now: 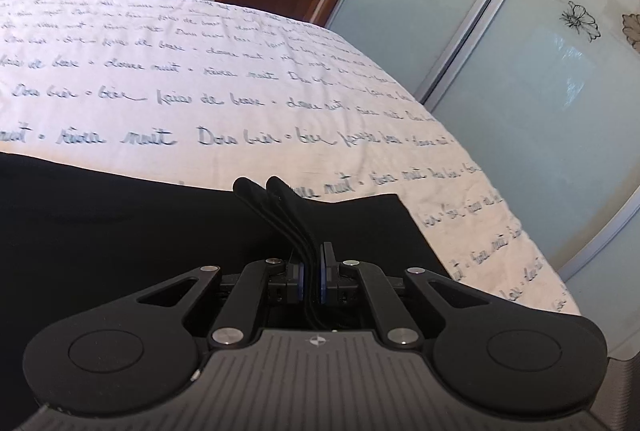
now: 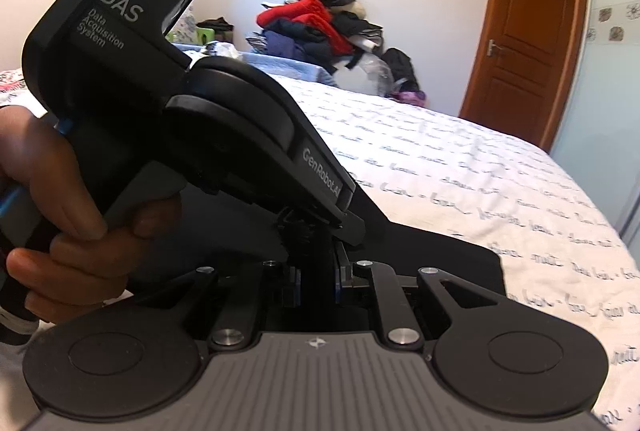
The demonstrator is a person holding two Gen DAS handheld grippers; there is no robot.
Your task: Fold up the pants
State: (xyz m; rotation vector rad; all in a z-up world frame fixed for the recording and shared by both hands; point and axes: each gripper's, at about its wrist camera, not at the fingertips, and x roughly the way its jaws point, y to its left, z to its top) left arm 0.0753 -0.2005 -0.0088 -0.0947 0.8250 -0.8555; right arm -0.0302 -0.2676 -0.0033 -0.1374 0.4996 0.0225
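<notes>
Clearly, the left gripper [image 2: 352, 227] shows white lettering on its black casing: "DAS", below it "Data Acquisition System", and on the side strip "GenRobot.AI". A hand [image 2: 60, 223] holds its handle at about 9 o'clock in the right wrist view. The bedspread [image 1: 200, 79] is white, quilted and a little wrinkled, with rows of dark cursive writing; I can read "de" and perhaps "nuit", the rest is too blurred. The pants [image 1: 100, 223] are black, matte and smooth, and lie flat on the near edge of the bed, toward 7 o'clock in the left wrist view. Their edge rises as layered folds between the fingers of the left gripper [image 1: 310, 271], which is pressed together on this cloth. The right gripper [image 2: 316, 279] has its jaws nearly together on black fabric too. At 12 o'clock stands a brown wooden panel door [image 2: 516, 43].
</notes>
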